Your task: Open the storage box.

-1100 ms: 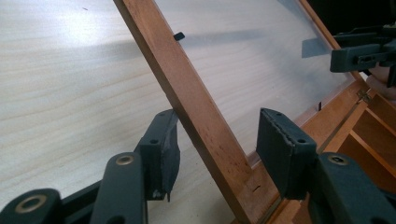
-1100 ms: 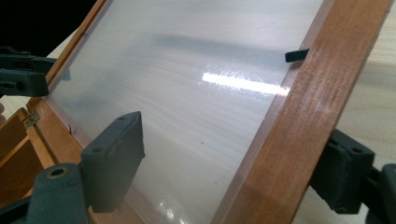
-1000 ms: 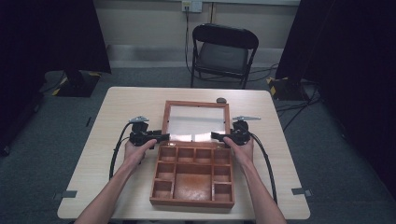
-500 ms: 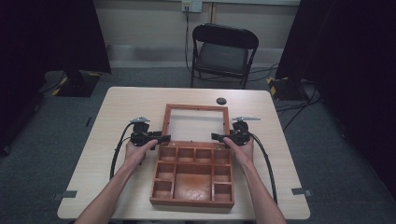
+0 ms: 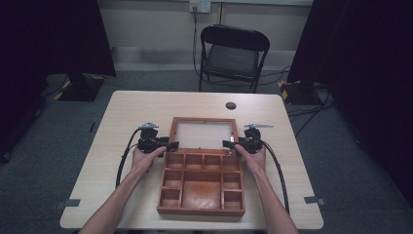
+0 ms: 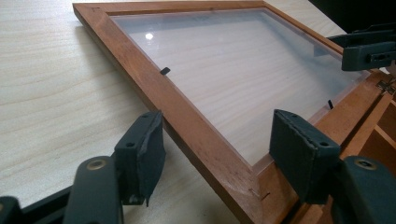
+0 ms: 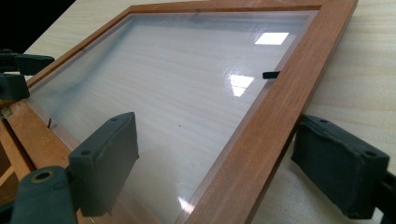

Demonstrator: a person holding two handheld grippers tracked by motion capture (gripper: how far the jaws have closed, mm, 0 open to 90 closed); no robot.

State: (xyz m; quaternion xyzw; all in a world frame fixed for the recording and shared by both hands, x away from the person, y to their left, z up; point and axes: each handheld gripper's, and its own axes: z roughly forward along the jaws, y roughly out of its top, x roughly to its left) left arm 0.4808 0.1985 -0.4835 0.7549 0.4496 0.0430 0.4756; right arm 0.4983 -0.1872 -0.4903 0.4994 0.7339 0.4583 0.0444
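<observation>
Recording studio or lab, black curtains (image 5: pixel 53 39) around, lone table (image 5: pixel 126 112), folding chair (image 5: pixel 233 53), taped floor cables (image 5: pixel 302 92)

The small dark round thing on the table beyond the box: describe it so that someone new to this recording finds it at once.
Start at the light wooden table and its open wooden box, whose glazed lid lies flat behind it. Beyond the lid's far edge, toward the folding chair, sits the small dark disc. It alone lies loose, round and black on bare tabletop.

The high view is looking forward and down from above the tabletop (image 5: pixel 126 112). Both gripper views are sitting close and low, facing inward from opposite sides and sharing the glazed lid (image 6: pixel 224 70).
</observation>
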